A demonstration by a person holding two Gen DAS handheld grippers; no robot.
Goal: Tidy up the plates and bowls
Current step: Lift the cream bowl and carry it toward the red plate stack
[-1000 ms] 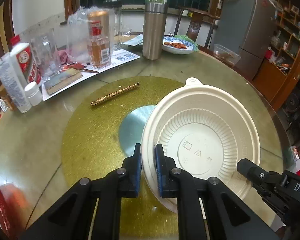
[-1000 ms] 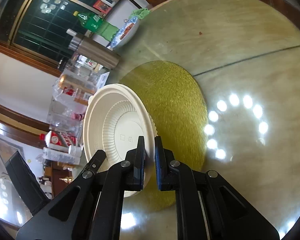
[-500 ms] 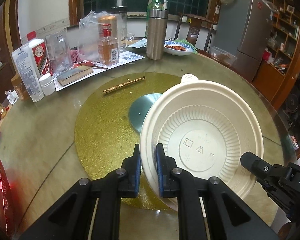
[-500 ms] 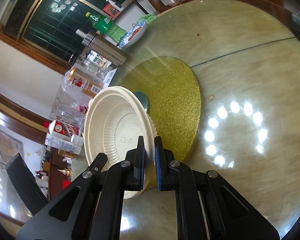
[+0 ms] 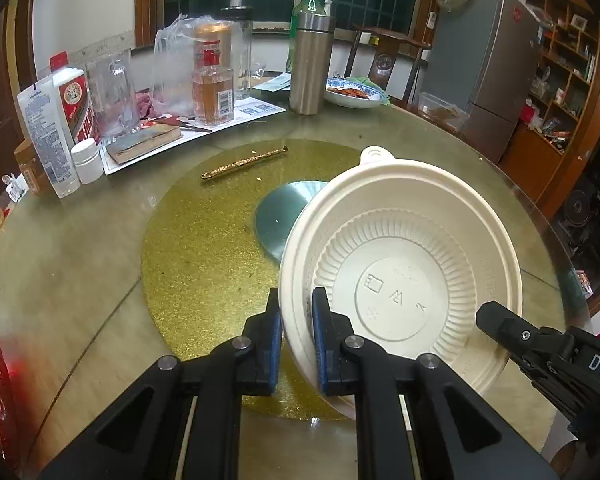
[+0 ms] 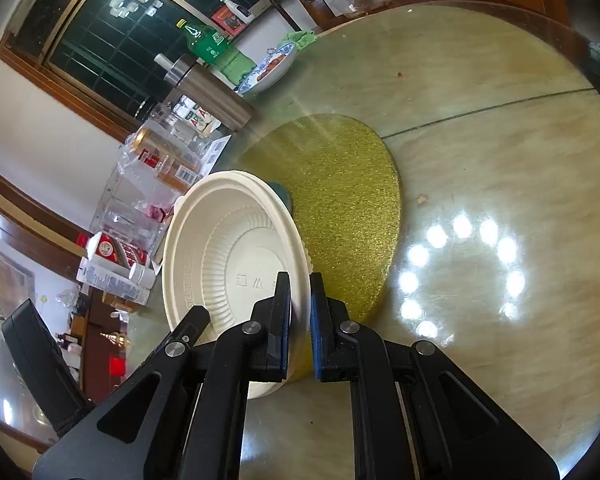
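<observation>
A cream disposable bowl (image 5: 404, 280) with a ribbed inside hangs tilted above the round table, over the gold turntable mat (image 5: 204, 248). My left gripper (image 5: 296, 304) is shut on the bowl's left rim. My right gripper (image 6: 299, 292) is shut on the bowl's (image 6: 224, 256) opposite rim; its black finger (image 5: 512, 330) shows at the bowl's right edge in the left wrist view. Under the bowl a grey-blue disc (image 5: 288, 216) lies at the mat's centre, partly hidden.
At the table's far left stand bottles and jars (image 5: 212, 80), a steel flask (image 5: 310, 64), a book (image 5: 144, 142) and a blue-rimmed plate of food (image 5: 354, 94). A gold stick (image 5: 244, 164) lies on the mat. A fridge (image 5: 484, 64) stands beyond the table.
Both grippers have lifted the bowl higher and drawn it back from the table; more of the table shows beneath it. Both grips are unchanged.
</observation>
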